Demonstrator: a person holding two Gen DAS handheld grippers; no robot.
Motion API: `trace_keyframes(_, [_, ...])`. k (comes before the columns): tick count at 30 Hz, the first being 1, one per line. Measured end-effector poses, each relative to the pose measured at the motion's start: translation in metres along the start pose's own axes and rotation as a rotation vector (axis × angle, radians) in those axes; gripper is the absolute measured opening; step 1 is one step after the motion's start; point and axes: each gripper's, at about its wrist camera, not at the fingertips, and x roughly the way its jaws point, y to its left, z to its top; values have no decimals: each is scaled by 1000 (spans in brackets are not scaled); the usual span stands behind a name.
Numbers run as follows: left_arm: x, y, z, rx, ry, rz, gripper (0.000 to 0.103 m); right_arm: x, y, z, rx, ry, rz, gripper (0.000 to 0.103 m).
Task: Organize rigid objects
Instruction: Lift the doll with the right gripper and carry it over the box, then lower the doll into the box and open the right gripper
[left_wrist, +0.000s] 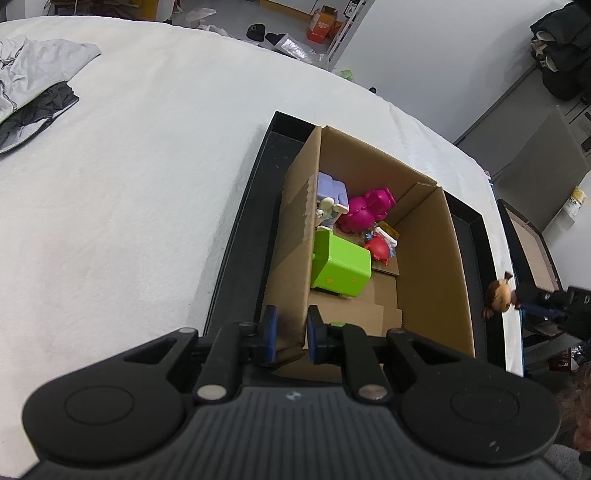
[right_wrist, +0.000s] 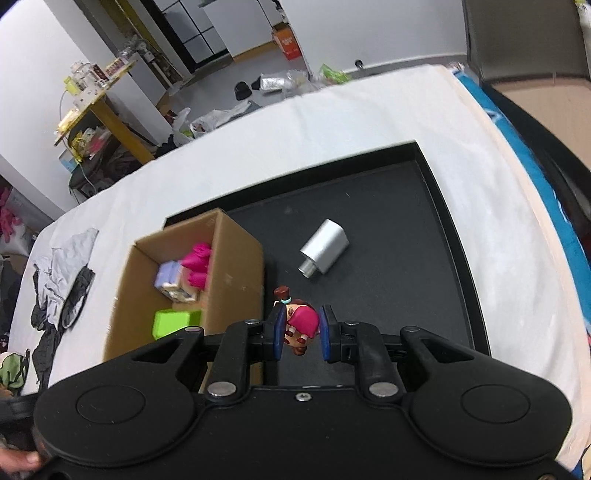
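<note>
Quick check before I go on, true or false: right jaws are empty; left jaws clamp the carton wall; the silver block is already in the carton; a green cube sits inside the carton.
1. Right gripper is empty: false, it holds a small doll figure.
2. Left gripper clamps the cardboard box wall: true.
3. Silver block is in the box: false, it lies on the black tray.
4. Green cube is inside the box: true.

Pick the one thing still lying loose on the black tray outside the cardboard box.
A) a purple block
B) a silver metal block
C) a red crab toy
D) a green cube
B: the silver metal block lies alone on the black tray, while the other toys sit inside the cardboard box.
</note>
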Motion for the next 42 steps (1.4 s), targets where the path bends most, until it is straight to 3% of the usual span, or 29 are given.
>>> trace_keyframes(26, [-6, 3, -1, -2, -11, -31, 14, -23, 80, 27, -108, -47, 56, 19])
trace_keyframes(35, [-8, 6, -2, -4, -16, -49, 14, -9, 107, 19, -149, -12, 65, 19])
trace_keyframes(42, [-9, 8, -2, -7, -15, -59, 14, 13, 127, 8, -190, 33, 26, 20])
